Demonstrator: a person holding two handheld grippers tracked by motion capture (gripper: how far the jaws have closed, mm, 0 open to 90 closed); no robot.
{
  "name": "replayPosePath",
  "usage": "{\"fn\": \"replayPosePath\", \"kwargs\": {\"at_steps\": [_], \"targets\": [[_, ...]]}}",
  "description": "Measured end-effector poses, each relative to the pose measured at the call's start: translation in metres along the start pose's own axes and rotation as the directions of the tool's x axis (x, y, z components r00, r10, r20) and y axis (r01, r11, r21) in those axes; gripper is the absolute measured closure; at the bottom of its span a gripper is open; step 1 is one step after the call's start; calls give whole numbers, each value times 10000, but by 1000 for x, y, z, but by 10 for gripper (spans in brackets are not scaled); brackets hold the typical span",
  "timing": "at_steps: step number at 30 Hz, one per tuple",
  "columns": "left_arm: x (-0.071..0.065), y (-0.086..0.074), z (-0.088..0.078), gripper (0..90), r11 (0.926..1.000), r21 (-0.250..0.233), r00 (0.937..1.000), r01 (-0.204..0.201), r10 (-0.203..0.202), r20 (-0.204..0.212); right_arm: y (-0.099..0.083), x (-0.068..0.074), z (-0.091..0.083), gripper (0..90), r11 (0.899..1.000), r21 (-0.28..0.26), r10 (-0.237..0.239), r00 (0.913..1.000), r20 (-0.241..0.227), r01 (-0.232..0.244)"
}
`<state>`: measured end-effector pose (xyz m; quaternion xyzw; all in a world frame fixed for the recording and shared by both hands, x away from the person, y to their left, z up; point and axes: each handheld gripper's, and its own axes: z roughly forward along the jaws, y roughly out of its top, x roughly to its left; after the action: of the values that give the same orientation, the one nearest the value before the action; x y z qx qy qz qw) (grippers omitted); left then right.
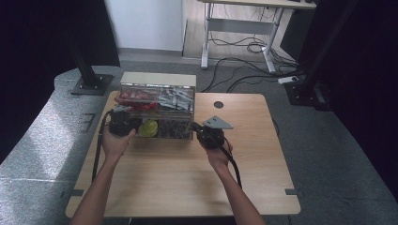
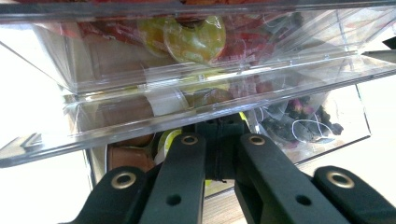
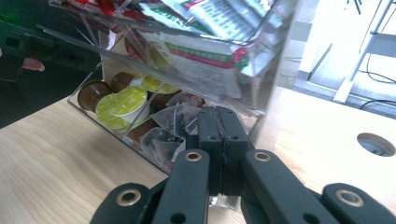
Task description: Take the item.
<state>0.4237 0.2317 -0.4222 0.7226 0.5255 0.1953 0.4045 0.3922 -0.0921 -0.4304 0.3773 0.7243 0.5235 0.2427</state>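
Clear plastic organizer [image 1: 157, 110], two tiers of drawers holding coffee capsules [image 3: 122, 103], tea bags [image 3: 180, 122] and sachets [image 3: 210, 28], is sitting at the far middle of the wooden desk [image 1: 187, 173], its long axis running left to right, drawer fronts facing the person. Left tool [image 1: 123, 123] and right tool [image 1: 210, 134] are pressing at its lower corners, jaws closed together on nothing. Likely step: steadying or shifting it; next calls for even pressure from both sides.

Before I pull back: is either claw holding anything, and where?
Nothing visible: left claw and right claw are shut pad to pad at the clear drawer box's lower front.
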Motion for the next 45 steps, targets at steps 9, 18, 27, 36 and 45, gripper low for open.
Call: {"fn": "replayPosePath", "kwargs": {"at_steps": [9,18,27,36,45], "targets": [[-1,0,0,900,10000,7,10000,3,-3,-10,2,-14,-14,889,9999,-131,96,9994,323,-92],[-1,0,1,900,10000,1,10000,4,-4,2,1,-26,-21,888,9996,-189,236,9983,527,-226],[-1,0,2,900,10000,41,10000,-27,27,-5,2,-35,-28,888,9994,-242,257,9971,719,-240],[-2,0,3,900,9999,98,10000,-37,37,1,2,-46,-36,888,9989,-321,359,9947,967,-329],[-2,-1,4,900,9999,107,10000,-16,15,7,0,-57,-42,888,9986,-301,477,9918,1186,-444]]}}
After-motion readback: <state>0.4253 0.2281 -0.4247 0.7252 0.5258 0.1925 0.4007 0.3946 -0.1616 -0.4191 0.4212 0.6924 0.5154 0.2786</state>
